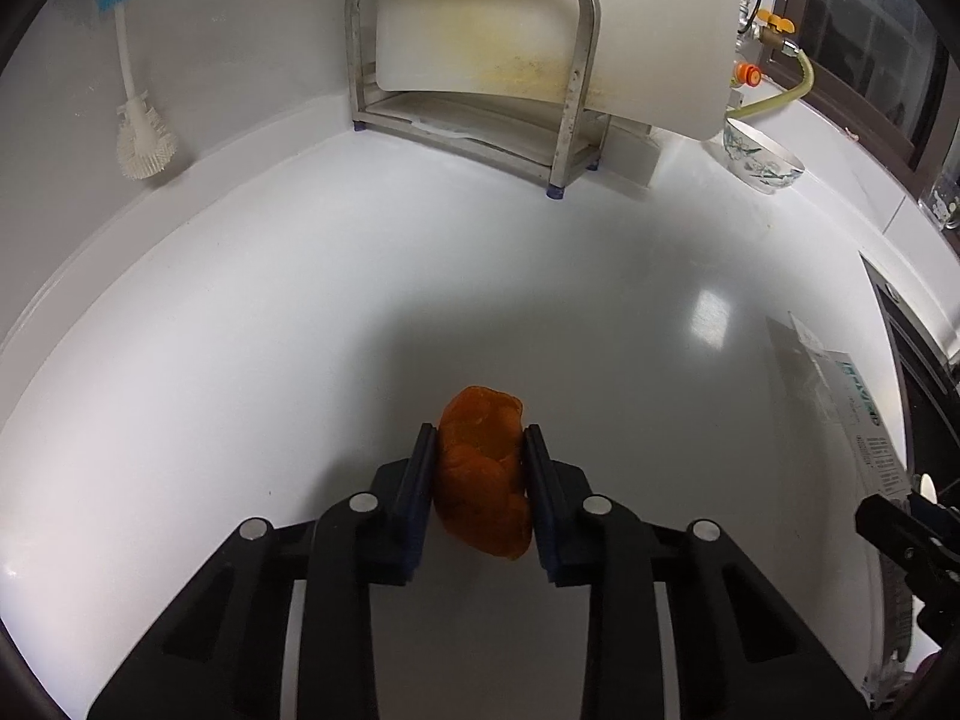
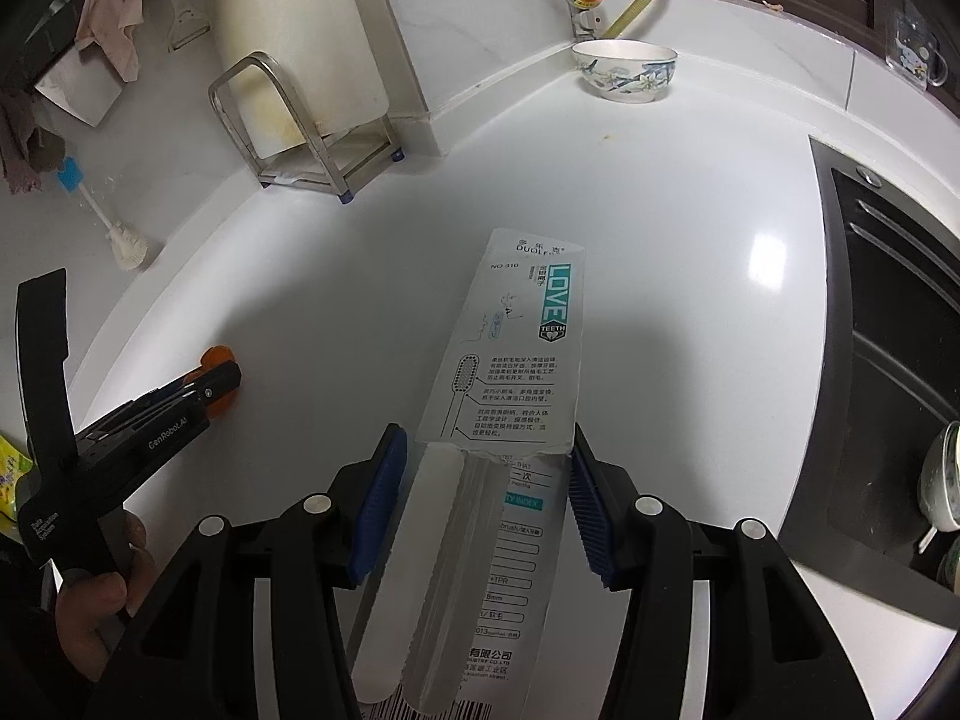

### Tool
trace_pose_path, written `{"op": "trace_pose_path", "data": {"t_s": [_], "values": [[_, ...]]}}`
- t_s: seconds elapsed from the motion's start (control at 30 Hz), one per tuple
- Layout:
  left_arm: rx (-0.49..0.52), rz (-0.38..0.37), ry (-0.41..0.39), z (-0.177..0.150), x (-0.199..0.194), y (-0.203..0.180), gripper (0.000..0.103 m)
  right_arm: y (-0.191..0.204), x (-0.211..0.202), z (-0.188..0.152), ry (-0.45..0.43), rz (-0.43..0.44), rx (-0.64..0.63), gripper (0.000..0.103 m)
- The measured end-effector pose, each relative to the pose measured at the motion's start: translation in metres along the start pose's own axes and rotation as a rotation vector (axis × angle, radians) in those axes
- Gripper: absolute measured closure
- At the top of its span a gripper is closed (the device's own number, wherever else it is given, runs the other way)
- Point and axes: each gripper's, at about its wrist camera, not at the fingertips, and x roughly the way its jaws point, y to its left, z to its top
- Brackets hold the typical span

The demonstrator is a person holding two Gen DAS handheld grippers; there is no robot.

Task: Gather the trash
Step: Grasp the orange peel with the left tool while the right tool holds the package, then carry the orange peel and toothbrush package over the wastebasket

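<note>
Your left gripper [image 1: 480,444] is clenched on the orange peel [image 1: 483,468]: both pads press its sides, and the peel fills the gap between them, its tip poking out just past the fingertips. Whether the peel rests on the white counter [image 1: 300,330] or is lifted clear of it, you cannot tell from this angle.

Your right gripper [image 2: 489,450] stands spread, its blue pads [image 2: 378,498] either side of the toothbrush package [image 2: 510,372]. The package lies flat on the counter, running lengthwise between the fingers and well out ahead of them. The right pad's tip sits at the torn edge of the card; the left pad is just beside it, apart.

Ahead and left of the right gripper: the metal rack [image 2: 288,132] holding a cutting board [image 2: 300,30]. Far ahead, slightly right: a patterned bowl [image 2: 624,72]. To its right: the dark sink [image 2: 888,330].
</note>
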Motion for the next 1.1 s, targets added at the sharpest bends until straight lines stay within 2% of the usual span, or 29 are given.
{"op": "trace_pose_path", "data": {"t_s": [0.3, 0.63, 0.83, 1.1], "values": [[0.002, 0.033, -0.003, -0.021, -0.041, 0.008, 0.076, 0.017, -0.019, -0.013, -0.003, 0.039, -0.029, 0.052], [-0.007, 0.068, -0.04, -0.057, -0.114, -0.004, 0.076, 0.021, -0.066, -0.04, -0.012, 0.112, -0.091, 0.052], [-0.036, 0.094, -0.057, -0.084, -0.156, -0.032, 0.076, 0.008, -0.107, -0.059, -0.014, 0.169, -0.163, 0.052], [-0.122, 0.147, -0.066, -0.123, -0.205, -0.102, 0.076, -0.035, -0.161, -0.092, 0.005, 0.257, -0.27, 0.052]]}}
